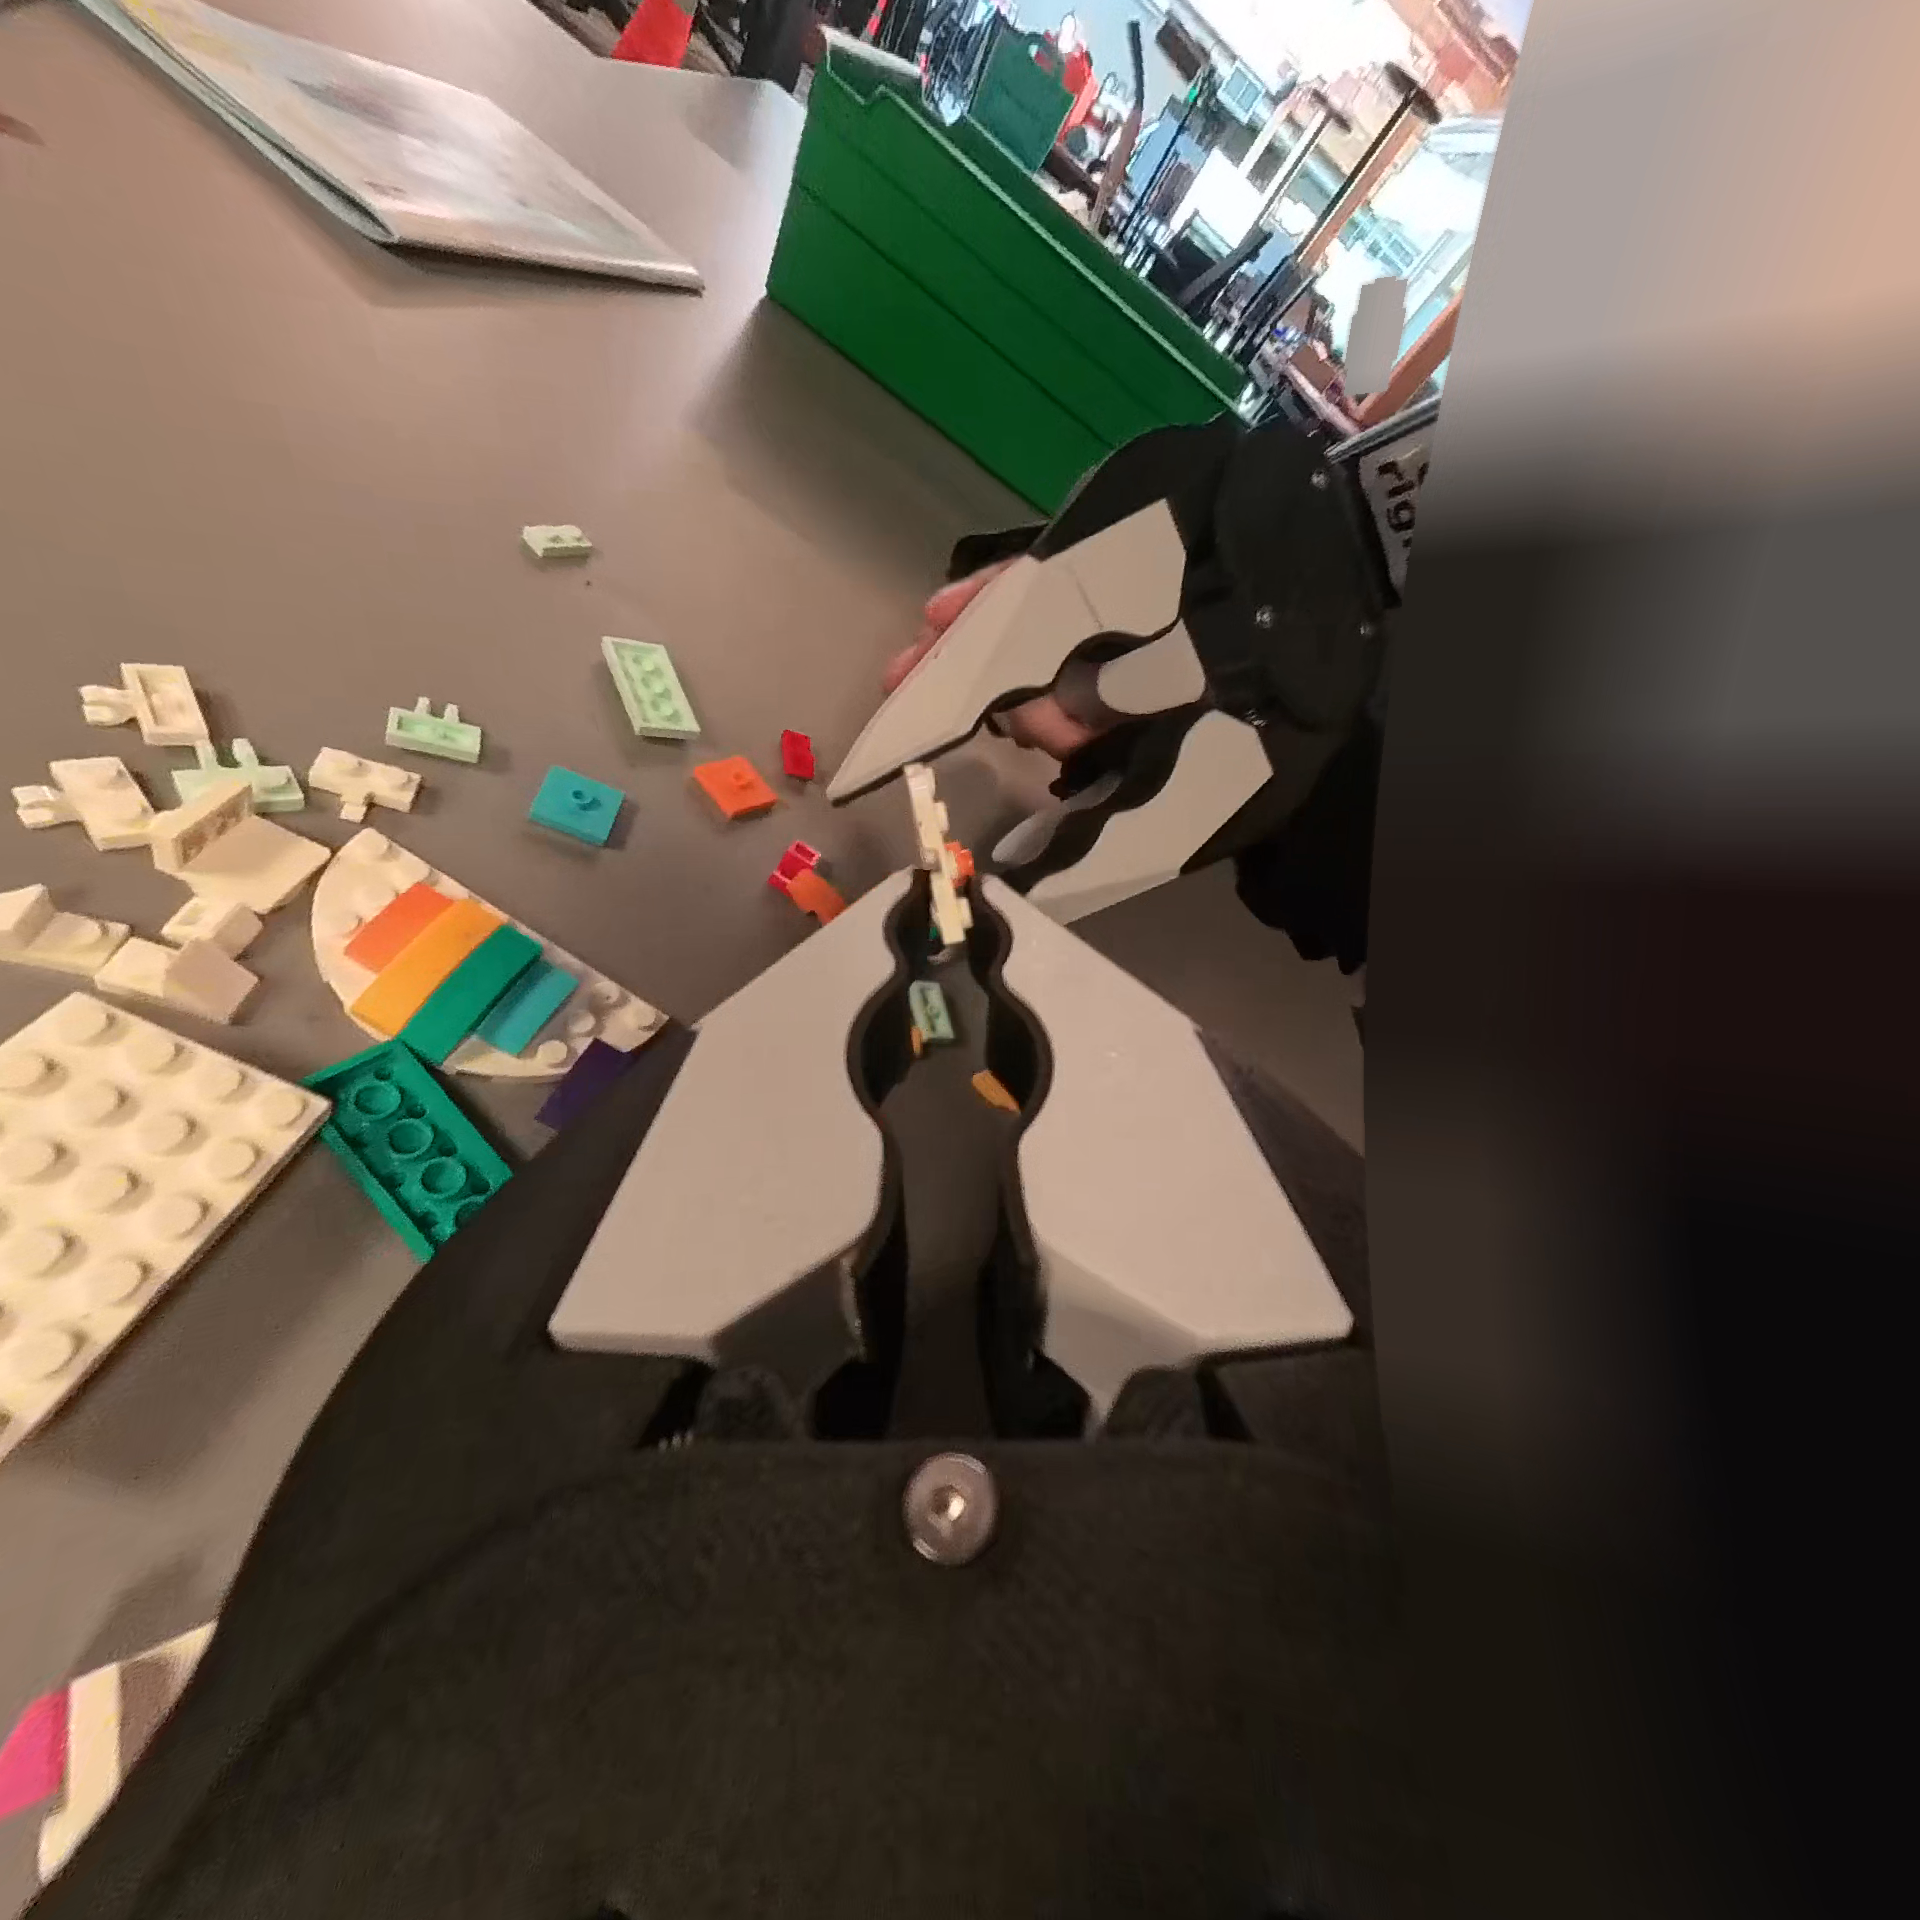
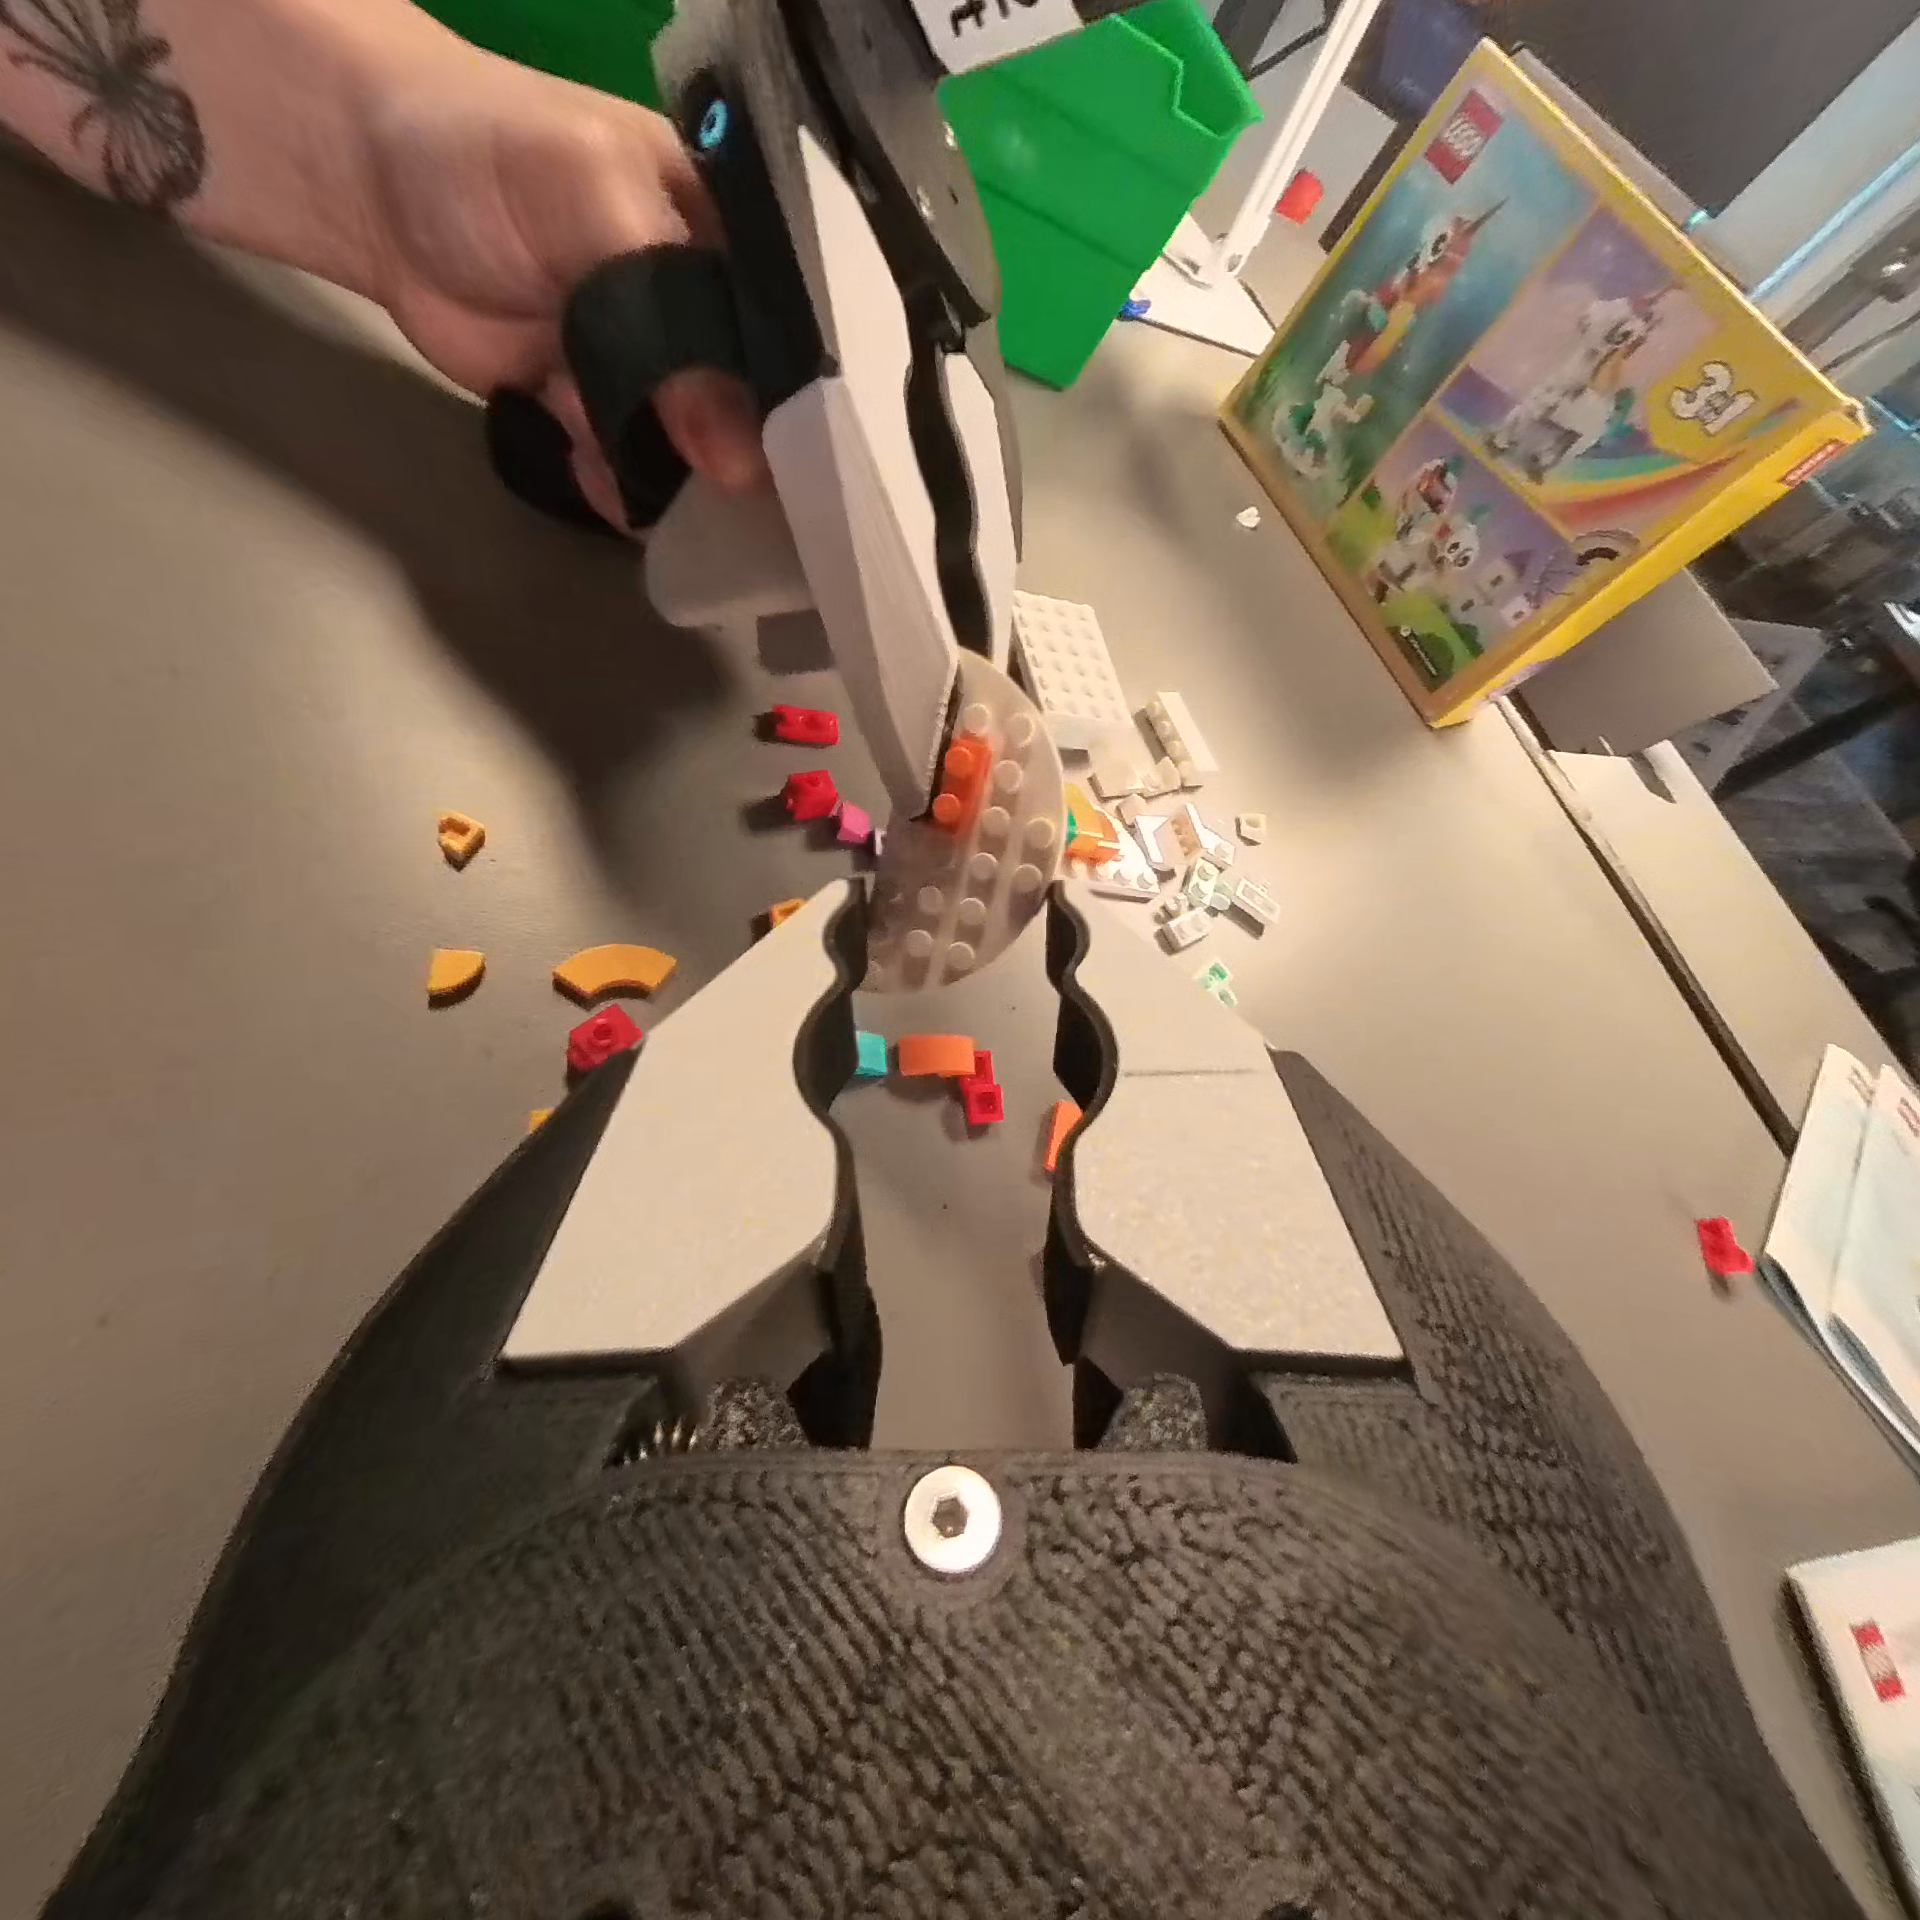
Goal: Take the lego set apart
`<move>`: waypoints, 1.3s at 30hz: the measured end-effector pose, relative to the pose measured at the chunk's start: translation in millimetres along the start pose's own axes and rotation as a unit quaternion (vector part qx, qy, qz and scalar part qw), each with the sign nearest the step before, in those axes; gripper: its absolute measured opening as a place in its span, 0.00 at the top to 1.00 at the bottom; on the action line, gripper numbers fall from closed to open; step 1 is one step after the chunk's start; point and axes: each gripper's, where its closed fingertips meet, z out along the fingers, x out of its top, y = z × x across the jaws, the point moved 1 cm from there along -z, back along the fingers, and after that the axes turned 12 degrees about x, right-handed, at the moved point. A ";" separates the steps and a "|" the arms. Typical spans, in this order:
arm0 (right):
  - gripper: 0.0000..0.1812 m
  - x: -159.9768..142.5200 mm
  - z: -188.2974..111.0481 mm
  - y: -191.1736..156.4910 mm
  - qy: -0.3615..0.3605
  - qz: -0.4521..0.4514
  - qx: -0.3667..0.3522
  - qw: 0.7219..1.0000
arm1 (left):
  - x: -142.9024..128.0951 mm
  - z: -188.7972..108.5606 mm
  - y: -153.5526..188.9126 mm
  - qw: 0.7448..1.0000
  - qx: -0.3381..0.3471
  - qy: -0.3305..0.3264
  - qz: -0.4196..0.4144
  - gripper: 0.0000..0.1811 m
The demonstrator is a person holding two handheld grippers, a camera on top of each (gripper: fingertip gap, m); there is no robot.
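The round plate [image 2: 966, 883] is pinched edge-on by the left gripper [image 1: 940, 894], clear of the table [image 2: 260, 727]; the right gripper [image 2: 951, 914] is spread open, its tips flanking the plate's rim; if the orange brick [image 2: 961, 779] is pried sideways, the plate could be twisted loose and dropped among the loose pieces [image 2: 1184, 852].
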 end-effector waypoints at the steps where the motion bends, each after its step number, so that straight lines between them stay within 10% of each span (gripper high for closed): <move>1: 0.82 2.6 -0.8 1.3 0.011 0.013 -0.001 1.000 | 2.8 -1.4 0.7 1.000 -0.005 0.011 -0.002 0.97; 17: 0.83 21.4 -15.5 19.5 0.123 0.064 -0.041 0.989 | 33.3 -12.2 0.7 0.987 0.029 0.155 -0.003 0.98; 23: 0.95 34.0 -22.0 17.1 0.094 -0.040 -0.110 0.989 | 28.0 -7.3 -7.6 0.984 0.109 0.130 0.064 0.98; 39: 0.95 28.1 -15.1 19.2 0.140 0.126 -0.067 0.980 | 17.1 5.3 -3.4 0.927 0.232 0.101 0.275 0.96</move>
